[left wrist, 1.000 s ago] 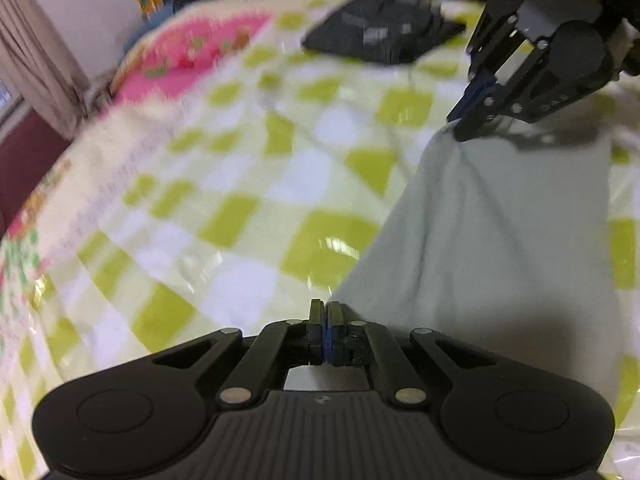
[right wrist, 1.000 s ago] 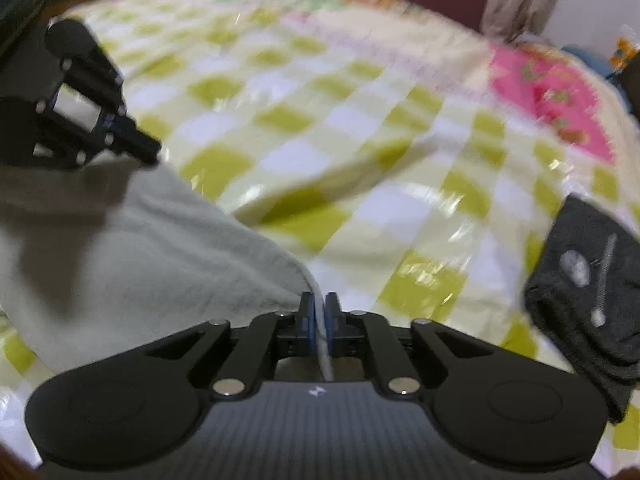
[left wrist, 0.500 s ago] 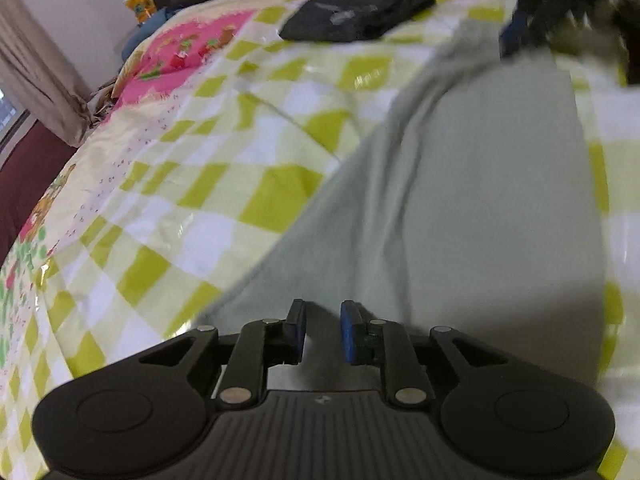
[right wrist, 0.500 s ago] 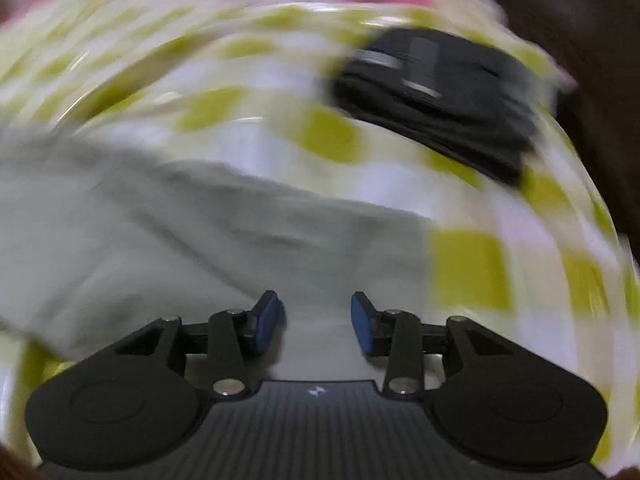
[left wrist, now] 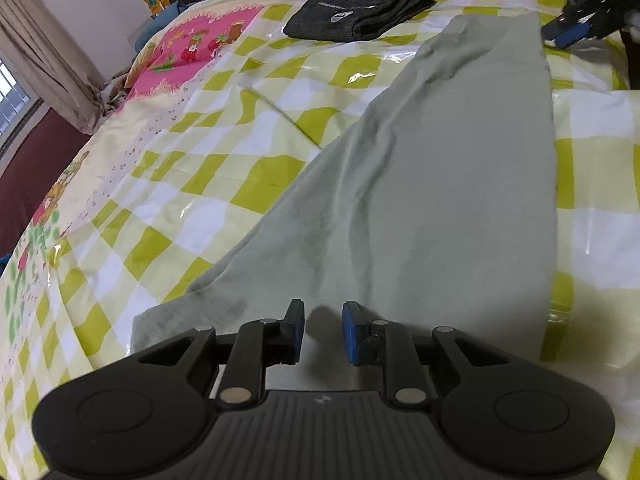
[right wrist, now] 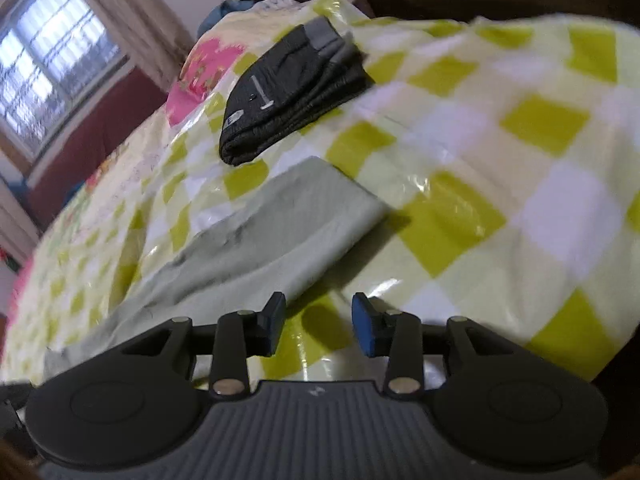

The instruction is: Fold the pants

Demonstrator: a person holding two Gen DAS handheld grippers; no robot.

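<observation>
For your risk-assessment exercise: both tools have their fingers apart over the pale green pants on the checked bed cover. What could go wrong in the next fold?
1. The pale green pants lie with long wrinkles; folding now would likely crease them in.
2. The checked cover looks glossy, so the left tool or the right tool may drag the cloth or pinch the cover too.
3. The folded dark garment lies near the pants' far end and could be knocked.
</observation>
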